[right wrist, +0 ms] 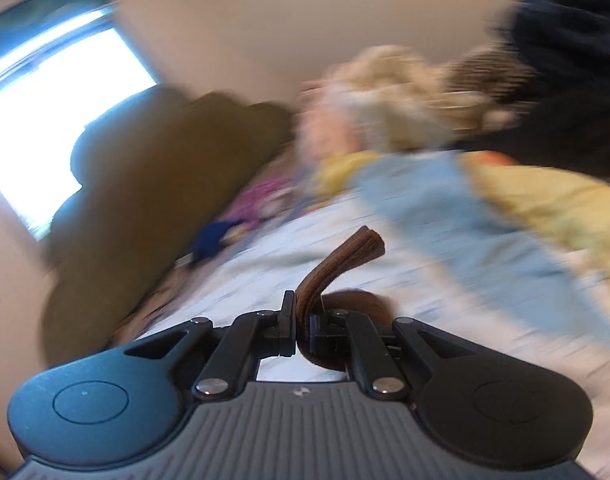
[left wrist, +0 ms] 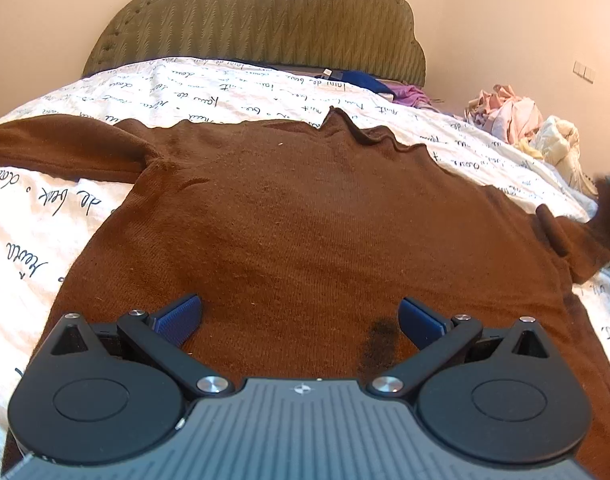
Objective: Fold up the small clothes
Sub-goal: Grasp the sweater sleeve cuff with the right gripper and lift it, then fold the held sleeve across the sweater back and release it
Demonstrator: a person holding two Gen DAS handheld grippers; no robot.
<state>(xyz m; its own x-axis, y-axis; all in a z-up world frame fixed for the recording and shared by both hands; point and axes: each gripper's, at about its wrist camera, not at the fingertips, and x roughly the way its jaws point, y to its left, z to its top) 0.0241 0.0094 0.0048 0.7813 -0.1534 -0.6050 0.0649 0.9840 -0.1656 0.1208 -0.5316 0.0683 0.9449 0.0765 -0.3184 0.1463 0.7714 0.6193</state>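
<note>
Now right claw (right wrist: 303,326) clamped on brown sweater (left wrist: 305,220) cuff; left claw (left wrist: 301,316) wide open, empty, over hem.

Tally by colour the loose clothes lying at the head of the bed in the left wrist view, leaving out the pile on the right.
Brown: 1, sweater
Blue: 1, cloth
Purple: 1, cloth
Total: 3

sweater (left wrist: 305,216) on bedspread (left wrist: 225,92); headboard (left wrist: 257,20) behind; clothes pile (left wrist: 517,124) at right
</note>
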